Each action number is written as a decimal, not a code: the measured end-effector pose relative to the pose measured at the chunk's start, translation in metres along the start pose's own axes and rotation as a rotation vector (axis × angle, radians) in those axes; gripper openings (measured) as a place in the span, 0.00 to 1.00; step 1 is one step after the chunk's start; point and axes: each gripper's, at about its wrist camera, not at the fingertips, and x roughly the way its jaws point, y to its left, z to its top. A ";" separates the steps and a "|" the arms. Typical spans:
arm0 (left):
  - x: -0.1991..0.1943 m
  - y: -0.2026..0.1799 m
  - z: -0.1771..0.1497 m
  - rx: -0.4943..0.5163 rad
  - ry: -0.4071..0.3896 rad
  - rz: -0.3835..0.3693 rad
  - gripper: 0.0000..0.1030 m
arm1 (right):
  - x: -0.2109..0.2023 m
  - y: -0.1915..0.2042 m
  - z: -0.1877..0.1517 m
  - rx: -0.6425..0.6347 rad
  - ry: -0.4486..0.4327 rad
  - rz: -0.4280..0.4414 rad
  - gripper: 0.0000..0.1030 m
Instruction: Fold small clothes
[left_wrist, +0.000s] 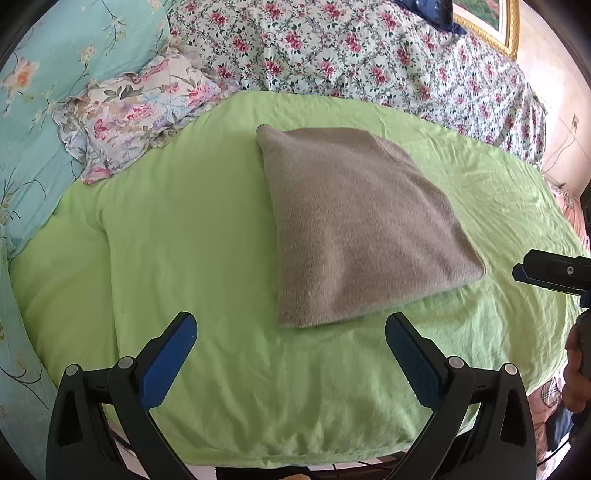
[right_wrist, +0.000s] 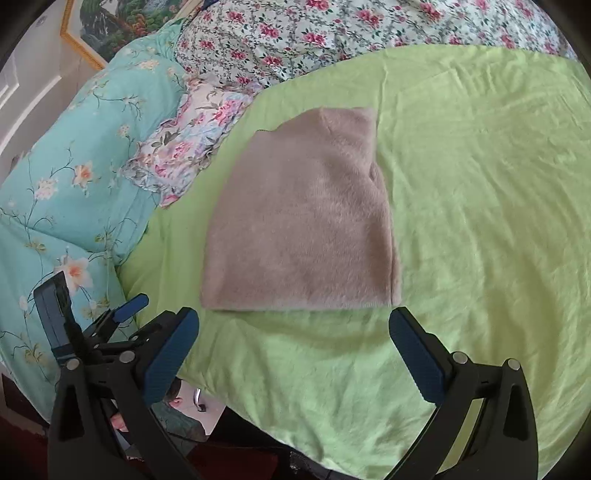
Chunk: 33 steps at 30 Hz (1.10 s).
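A folded beige fuzzy knit garment (left_wrist: 354, 225) lies flat on the light green sheet (left_wrist: 184, 258); it also shows in the right wrist view (right_wrist: 303, 221). My left gripper (left_wrist: 291, 354) is open and empty, just short of the garment's near edge. My right gripper (right_wrist: 293, 350) is open and empty, just in front of the garment's near edge. The right gripper's tip also shows at the right edge of the left wrist view (left_wrist: 554, 275). The left gripper shows at the lower left of the right wrist view (right_wrist: 92, 325).
A turquoise floral quilt (right_wrist: 74, 177) lies left of the sheet (right_wrist: 480, 184). A small floral pillow (left_wrist: 136, 110) sits at the back left. A white quilt with pink flowers (left_wrist: 369, 48) lies behind. A gold-framed picture (left_wrist: 491, 22) hangs on the wall.
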 end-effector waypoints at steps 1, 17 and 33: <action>0.000 0.000 0.001 0.000 -0.001 -0.002 0.99 | 0.000 0.000 0.002 -0.004 0.002 0.005 1.00; 0.006 -0.004 0.034 0.027 -0.044 0.037 0.99 | 0.008 0.006 0.037 -0.024 -0.027 -0.029 1.00; 0.037 -0.020 0.052 0.065 -0.017 0.151 0.99 | 0.034 0.019 0.047 -0.202 -0.034 -0.259 1.00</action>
